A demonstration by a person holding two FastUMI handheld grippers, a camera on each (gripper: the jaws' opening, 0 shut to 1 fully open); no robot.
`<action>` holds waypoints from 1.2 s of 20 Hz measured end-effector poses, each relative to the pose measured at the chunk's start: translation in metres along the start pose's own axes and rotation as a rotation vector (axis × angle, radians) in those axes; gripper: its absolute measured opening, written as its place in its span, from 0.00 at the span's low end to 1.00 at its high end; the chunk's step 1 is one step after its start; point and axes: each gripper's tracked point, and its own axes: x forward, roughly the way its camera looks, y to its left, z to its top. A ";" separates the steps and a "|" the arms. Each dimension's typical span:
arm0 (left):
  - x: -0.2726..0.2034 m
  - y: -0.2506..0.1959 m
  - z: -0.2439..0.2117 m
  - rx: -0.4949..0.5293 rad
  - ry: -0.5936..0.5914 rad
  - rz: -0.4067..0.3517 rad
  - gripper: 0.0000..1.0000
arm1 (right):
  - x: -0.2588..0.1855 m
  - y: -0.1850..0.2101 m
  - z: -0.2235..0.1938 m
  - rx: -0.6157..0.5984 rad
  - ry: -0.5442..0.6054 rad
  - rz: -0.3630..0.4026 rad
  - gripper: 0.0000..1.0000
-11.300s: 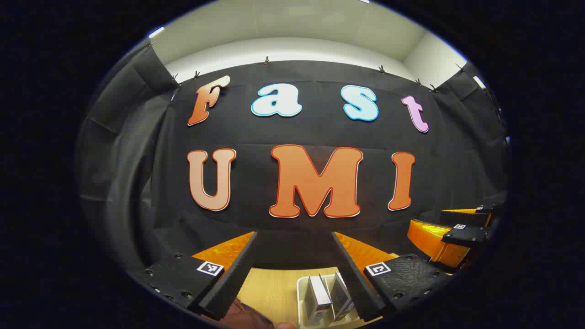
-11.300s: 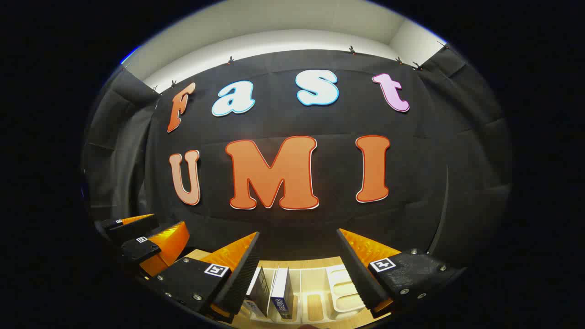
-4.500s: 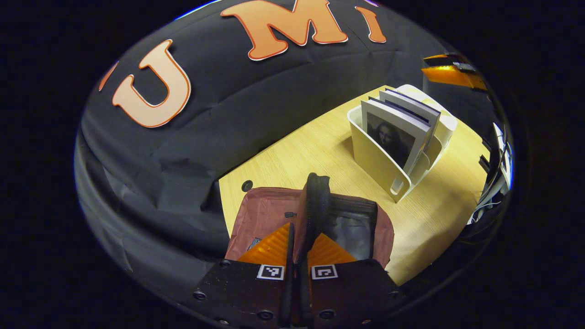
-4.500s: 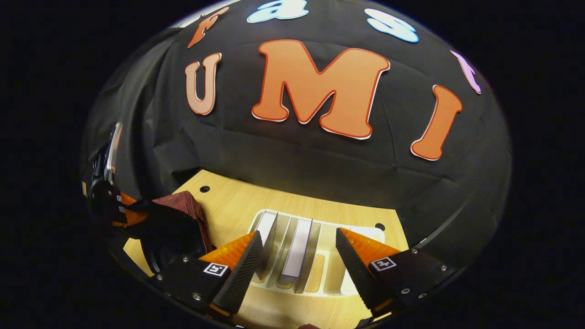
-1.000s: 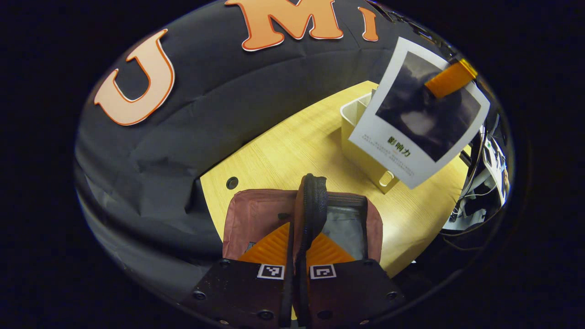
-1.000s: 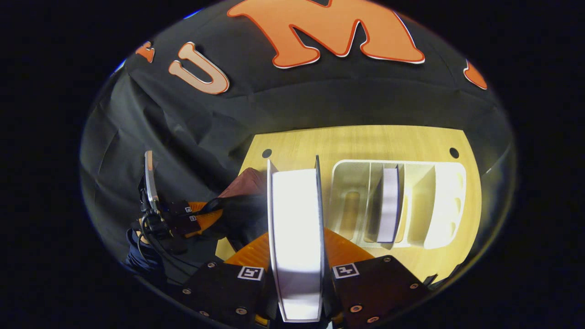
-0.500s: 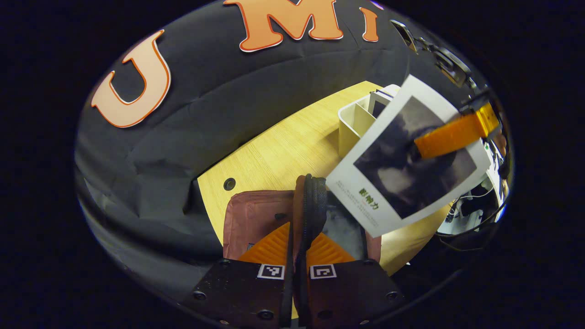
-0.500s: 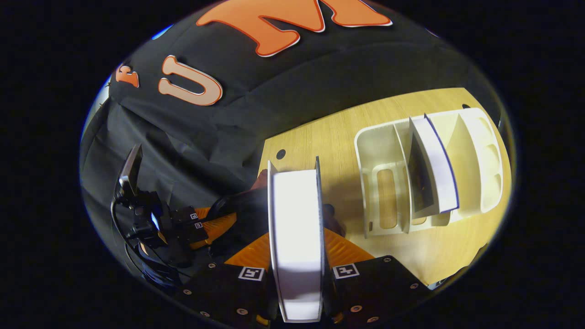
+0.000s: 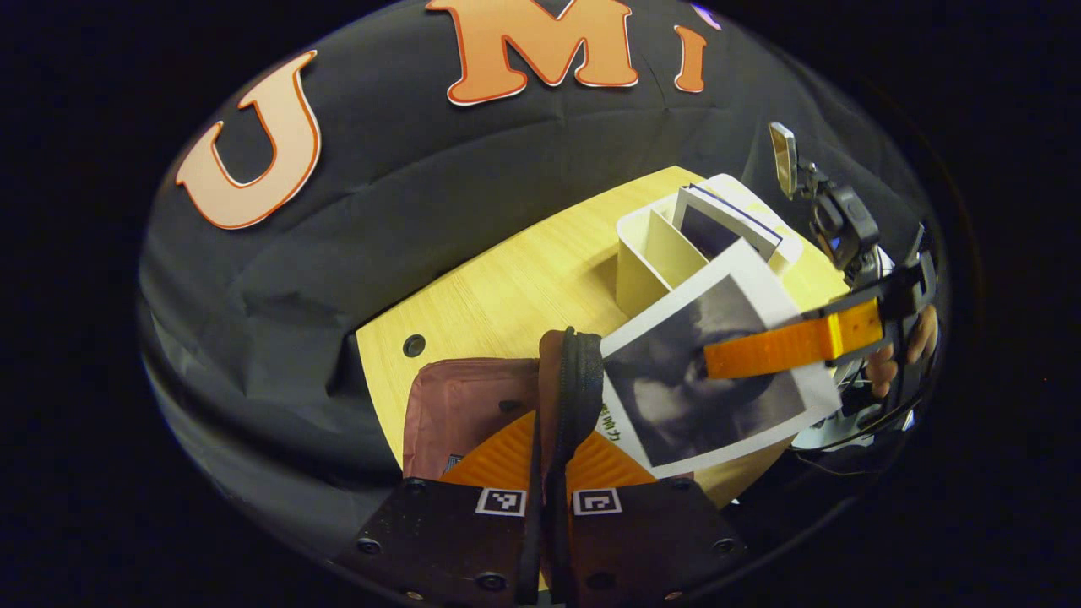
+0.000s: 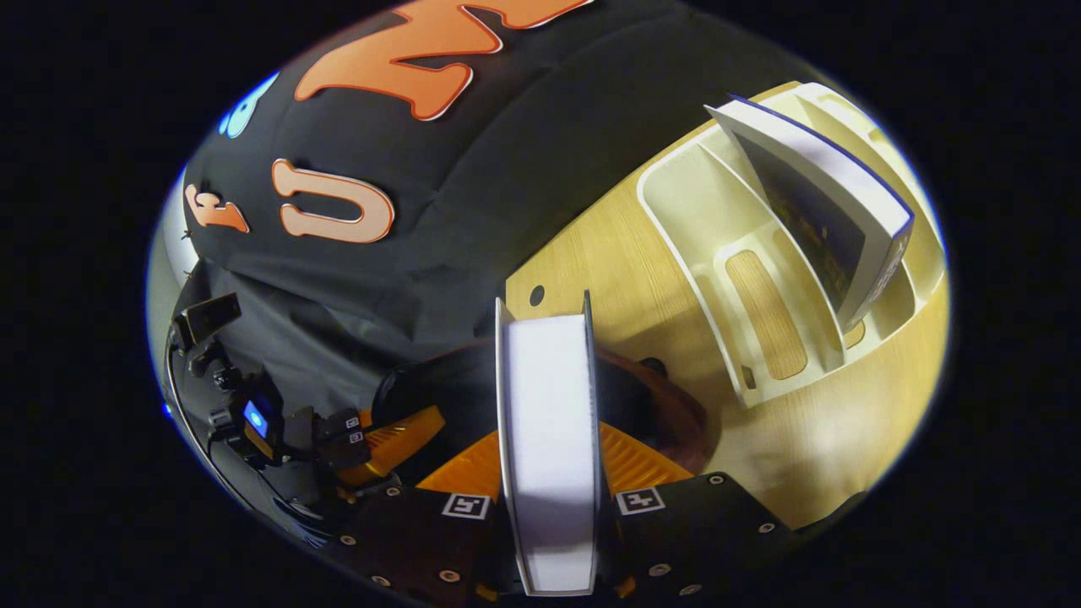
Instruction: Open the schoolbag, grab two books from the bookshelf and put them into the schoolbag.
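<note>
A maroon schoolbag [image 9: 460,405] stands on the wooden table [image 9: 507,287]. My left gripper [image 9: 559,431] is shut on its black top handle [image 9: 576,371] and holds the mouth open. My right gripper [image 10: 549,473] is shut on a white book with a dark picture cover [image 9: 705,384], which it holds tilted, with the lower corner at the bag's mouth. In the right gripper view the book's page edge [image 10: 549,439] stands between the fingers, over the bag [image 10: 667,414]. A second book [image 10: 832,219] leans in the white bookshelf [image 10: 701,245].
The bookshelf [image 9: 646,253] stands on the table behind and to the right of the bag, with the other book [image 9: 722,226] in a middle slot. A hand [image 9: 899,355] holds the right gripper at the right edge. Black cloth closes off the back and left.
My right gripper has brought the book down and leftward from beside the bookshelf to the bag's mouth. My left gripper still holds the handle in the same place.
</note>
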 end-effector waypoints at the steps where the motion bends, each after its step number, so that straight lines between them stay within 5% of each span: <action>1: 0.001 -0.003 0.003 -0.009 -0.008 -0.011 0.05 | 0.003 0.001 -0.003 0.043 -0.021 0.014 0.40; 5: 0.003 -0.012 0.001 -0.024 -0.007 -0.033 0.05 | 0.025 -0.005 -0.024 0.150 -0.022 0.042 0.40; 18: -0.002 -0.053 0.001 -0.003 -0.045 -0.124 0.05 | 0.097 -0.023 -0.067 0.068 -0.070 -0.082 0.40; 24: -0.002 -0.056 -0.001 -0.025 -0.054 -0.125 0.05 | 0.124 -0.017 -0.070 0.082 -0.063 -0.064 0.40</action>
